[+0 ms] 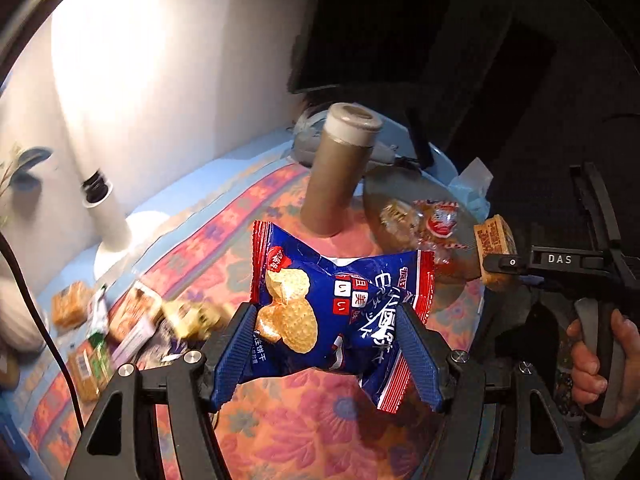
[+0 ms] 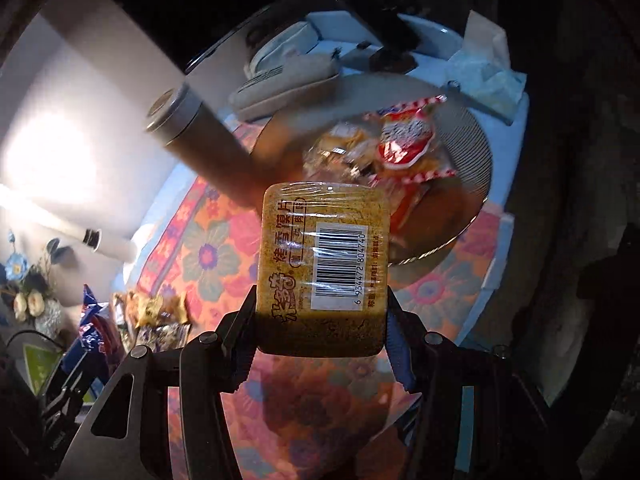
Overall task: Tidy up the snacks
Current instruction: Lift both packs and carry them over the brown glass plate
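Observation:
My left gripper (image 1: 326,320) is shut on a blue cracker packet (image 1: 340,312) with red ends and holds it above the flowered tablecloth. My right gripper (image 2: 320,308) is shut on a brown wrapped snack block (image 2: 324,264) with a barcode label; it also shows in the left wrist view (image 1: 494,252), held over the near edge of a ribbed plate (image 1: 384,188). The plate (image 2: 476,148) holds a red-and-white packet (image 2: 404,140) and clear-wrapped snacks (image 2: 340,148). Several loose snack packets (image 1: 132,316) lie at the table's left.
A tall brown tumbler (image 1: 340,172) with a pale lid stands beside the plate. A white lamp post (image 1: 108,212) stands by the wall. A grey pouch (image 2: 288,72) and tissue (image 2: 488,72) lie at the back. A black cable (image 1: 36,312) runs at the left.

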`<state>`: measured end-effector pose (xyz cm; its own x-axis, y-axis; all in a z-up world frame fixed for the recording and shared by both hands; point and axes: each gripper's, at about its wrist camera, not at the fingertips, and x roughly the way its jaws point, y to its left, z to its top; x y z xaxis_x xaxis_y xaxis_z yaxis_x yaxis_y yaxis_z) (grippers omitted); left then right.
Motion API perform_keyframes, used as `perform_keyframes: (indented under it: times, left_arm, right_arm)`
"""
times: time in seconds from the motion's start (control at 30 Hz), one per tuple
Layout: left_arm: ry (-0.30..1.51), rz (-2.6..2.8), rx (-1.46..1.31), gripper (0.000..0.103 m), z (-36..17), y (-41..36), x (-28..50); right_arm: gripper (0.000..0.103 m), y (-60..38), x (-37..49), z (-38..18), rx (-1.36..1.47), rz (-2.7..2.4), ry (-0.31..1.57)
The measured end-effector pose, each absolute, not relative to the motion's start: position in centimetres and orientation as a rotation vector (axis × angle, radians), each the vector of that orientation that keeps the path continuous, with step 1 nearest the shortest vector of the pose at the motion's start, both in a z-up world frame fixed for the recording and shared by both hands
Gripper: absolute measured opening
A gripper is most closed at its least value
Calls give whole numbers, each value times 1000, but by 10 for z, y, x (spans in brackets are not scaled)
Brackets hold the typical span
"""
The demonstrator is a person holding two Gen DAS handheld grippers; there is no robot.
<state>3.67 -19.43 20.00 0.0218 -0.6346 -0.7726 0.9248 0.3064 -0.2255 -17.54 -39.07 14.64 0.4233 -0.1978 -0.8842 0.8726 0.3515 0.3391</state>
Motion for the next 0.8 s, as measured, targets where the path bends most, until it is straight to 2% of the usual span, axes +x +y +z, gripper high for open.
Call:
perform_keyframes:
  times: [0.43,0.47,0.57,0.6,0.8]
  left_arm:
    - [837,-1479,576,68,190,-381,-27]
    - [837,-1481,576,69,188,-388,-29]
    - [858,-1465,579,75,183,-407,-31]
    - [878,-1472,570,75,181,-410,-31]
    - [960,-1463,568,75,170,-396,-26]
  right_arm:
    - [55,-496,-198,122,1062,-932,824]
    - [55,-501,-198,123,1060,-935,817]
    - [67,-515,-199,128,1062,-933,788]
    - [68,-518,-202,130,1060,-933,770]
    - [68,-522,-212,121,1066,-938,760]
